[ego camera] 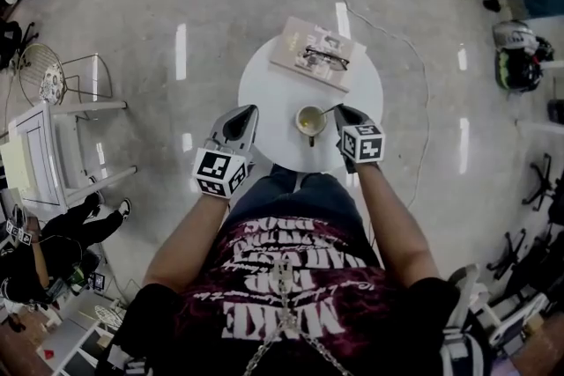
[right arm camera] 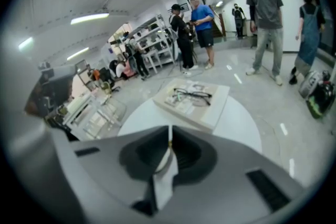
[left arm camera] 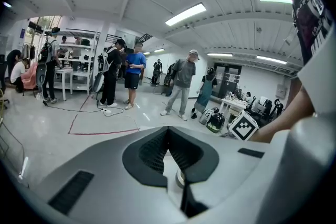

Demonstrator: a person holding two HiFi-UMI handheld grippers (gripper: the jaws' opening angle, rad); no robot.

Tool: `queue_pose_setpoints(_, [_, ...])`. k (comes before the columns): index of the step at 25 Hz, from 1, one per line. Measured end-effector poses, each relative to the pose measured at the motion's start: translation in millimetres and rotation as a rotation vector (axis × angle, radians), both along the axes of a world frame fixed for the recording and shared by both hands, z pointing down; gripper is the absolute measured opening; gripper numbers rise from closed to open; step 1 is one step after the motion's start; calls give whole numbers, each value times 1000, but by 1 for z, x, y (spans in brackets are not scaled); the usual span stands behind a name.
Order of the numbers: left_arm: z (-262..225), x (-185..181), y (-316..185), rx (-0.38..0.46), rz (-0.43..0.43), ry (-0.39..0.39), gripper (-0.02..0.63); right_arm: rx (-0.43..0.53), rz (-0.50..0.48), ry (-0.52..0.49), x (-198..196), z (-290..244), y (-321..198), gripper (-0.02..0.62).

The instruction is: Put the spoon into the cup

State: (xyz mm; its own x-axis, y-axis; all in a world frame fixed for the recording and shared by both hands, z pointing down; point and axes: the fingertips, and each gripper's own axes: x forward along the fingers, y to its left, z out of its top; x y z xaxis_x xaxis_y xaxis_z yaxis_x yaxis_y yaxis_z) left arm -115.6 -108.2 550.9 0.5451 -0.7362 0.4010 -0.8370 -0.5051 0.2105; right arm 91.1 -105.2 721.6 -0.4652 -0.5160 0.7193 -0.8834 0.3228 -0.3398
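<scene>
The round white desk [ego camera: 273,84] carries a pale book [ego camera: 317,53] on its far side, lying flat and turned at an angle. The two hand-held grippers stand at the near edge, one on each side of the cup.

The left hand-held gripper [ego camera: 248,112] is over the desk's left rim, apart from the cup. In its own view its jaws meet at the tips, with nothing between them.

The right hand-held gripper [ego camera: 345,112] reaches in from the right, and its tips are at the outer end of the spoon's handle. In its own view the jaws are drawn almost together, with only a thin sliver pinched between them. That sliver appears to be the handle.

The cup [ego camera: 310,120] stands upright near the desk's near edge, between the two grippers and closer to the right one.

A pair of dark-framed glasses [ego camera: 327,58] lies on top of the book.

The spoon [ego camera: 330,111] has its bowl end down in the cup. Its thin handle slants up over the right rim to the right hand-held gripper's tips.
</scene>
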Motion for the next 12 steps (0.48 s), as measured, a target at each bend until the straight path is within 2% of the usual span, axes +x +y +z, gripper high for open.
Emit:
queue_pose_setpoints(4, [3, -2, 0, -4, 10, -1, 29, 10, 19, 6, 3, -1, 3, 34])
queue_pose_setpoints(9, [7, 0, 3, -13, 28, 1, 29, 9, 96, 15, 15, 0, 0, 38])
queue_pose_setpoints(10, [7, 0, 3, -15, 29, 1, 29, 2, 107, 15, 17, 2, 1, 64])
queue_pose_setpoints(11, [8, 0, 4, -16, 29, 1, 29, -4, 117, 13, 19, 4, 1, 123])
queue_pose_setpoints(12, [8, 0, 4, -17, 29, 2, 29, -10, 126, 7, 20, 5, 1, 141])
